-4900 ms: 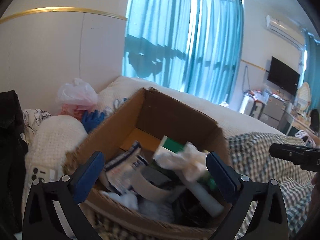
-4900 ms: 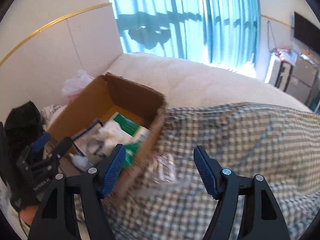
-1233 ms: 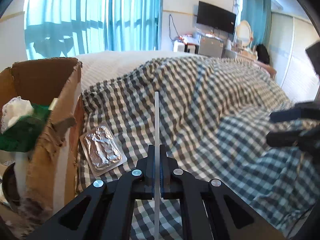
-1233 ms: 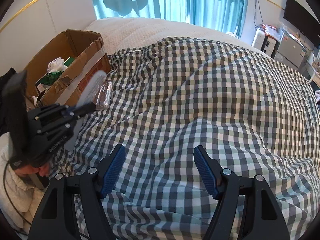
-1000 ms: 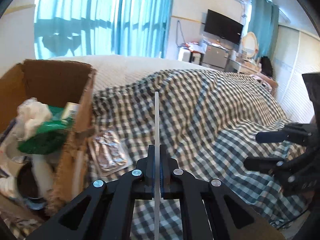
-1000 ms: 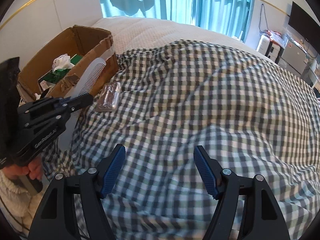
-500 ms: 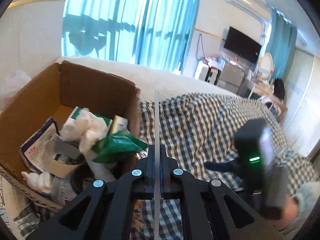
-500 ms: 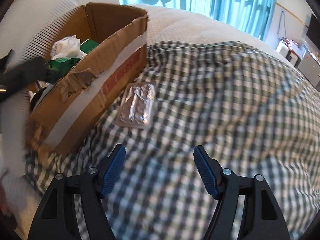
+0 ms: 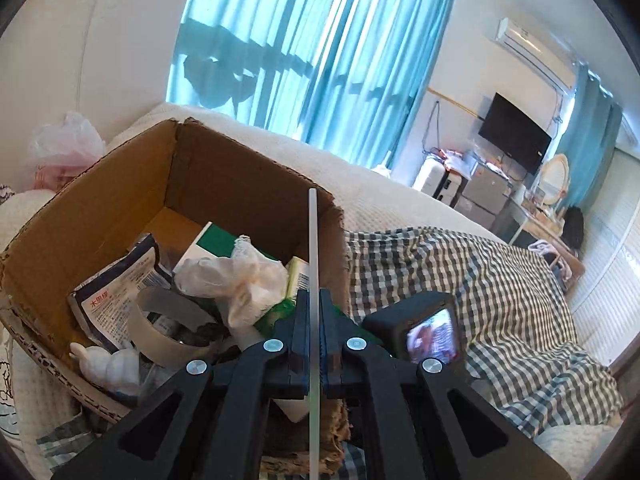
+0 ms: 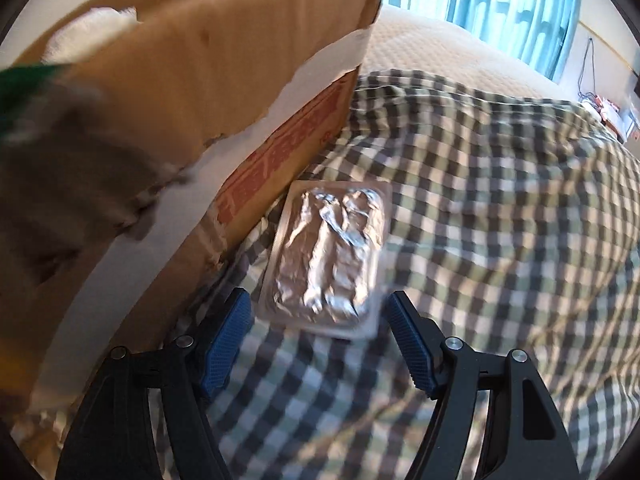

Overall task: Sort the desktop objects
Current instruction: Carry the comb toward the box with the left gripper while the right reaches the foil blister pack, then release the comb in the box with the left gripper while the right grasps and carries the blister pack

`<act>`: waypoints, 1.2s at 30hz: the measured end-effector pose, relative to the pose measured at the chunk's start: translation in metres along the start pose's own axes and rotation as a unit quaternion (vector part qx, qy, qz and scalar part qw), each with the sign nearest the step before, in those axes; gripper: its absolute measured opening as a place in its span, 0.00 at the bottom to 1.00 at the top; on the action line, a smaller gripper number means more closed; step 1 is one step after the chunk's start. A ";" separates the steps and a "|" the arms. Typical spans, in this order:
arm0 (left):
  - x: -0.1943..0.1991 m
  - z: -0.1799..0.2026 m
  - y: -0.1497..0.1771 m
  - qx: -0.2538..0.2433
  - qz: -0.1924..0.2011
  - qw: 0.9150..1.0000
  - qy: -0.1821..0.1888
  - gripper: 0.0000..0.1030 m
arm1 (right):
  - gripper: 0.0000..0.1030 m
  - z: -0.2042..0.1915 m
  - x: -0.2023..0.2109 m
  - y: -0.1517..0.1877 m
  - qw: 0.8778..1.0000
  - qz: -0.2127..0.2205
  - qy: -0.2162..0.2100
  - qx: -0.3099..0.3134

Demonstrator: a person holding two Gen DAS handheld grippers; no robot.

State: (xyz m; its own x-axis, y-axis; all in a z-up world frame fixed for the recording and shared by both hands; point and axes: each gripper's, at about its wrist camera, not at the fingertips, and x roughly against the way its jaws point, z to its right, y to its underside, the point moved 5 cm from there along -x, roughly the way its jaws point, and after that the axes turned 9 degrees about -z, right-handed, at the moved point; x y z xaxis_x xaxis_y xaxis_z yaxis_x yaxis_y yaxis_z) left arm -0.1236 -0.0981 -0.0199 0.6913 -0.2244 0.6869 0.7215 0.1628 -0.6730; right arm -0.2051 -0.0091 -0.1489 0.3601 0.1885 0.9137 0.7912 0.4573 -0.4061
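My left gripper (image 9: 313,320) is shut on a white comb (image 9: 313,248), seen edge-on as a thin upright strip. It hangs over the near right corner of an open cardboard box (image 9: 100,208) that holds a white crumpled wrap (image 9: 236,276), a tape roll (image 9: 160,328), a dark pouch and green packets. In the right wrist view a silver foil blister pack (image 10: 328,256) lies flat on the checked blanket (image 10: 500,208), right beside the box wall (image 10: 240,92). My right gripper (image 10: 320,344) is open just short of the pack, its blue pads (image 10: 226,344) flanking the near end without touching it.
The box stands on a bed with a white cover (image 9: 380,196). A pink plastic bag (image 9: 64,148) lies behind the box at the left. Teal curtains (image 9: 312,60), a TV (image 9: 514,136) and cluttered furniture line the far side. The right gripper's camera body (image 9: 424,332) is close by my left fingers.
My left gripper has swung left with the comb, from above the blanket to over the box. My right gripper has dropped down toward the foil pack, which now lies just ahead of its open jaws.
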 end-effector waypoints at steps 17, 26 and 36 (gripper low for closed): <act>-0.021 -0.021 0.005 0.030 -0.027 0.999 0.009 0.04 | 0.82 0.008 -0.009 0.005 0.999 0.039 -0.014 -0.005; -0.025 -0.024 0.007 0.035 -0.033 0.999 0.010 0.05 | 0.67 0.025 -0.010 0.005 0.997 0.058 -0.032 -0.041; -0.030 -0.024 0.009 0.022 -0.031 0.999 -0.007 0.05 | 0.66 0.062 0.026 0.011 0.988 0.092 -0.050 -0.115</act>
State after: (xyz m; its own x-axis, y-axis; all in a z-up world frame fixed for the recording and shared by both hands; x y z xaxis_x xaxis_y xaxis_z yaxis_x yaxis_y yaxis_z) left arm -0.1387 -0.1128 -0.0535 0.6455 -0.2226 0.7306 0.7638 0.1907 -0.6167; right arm -0.2183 0.0547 -0.1286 0.4659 0.3407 0.8166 0.8129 0.1999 -0.5471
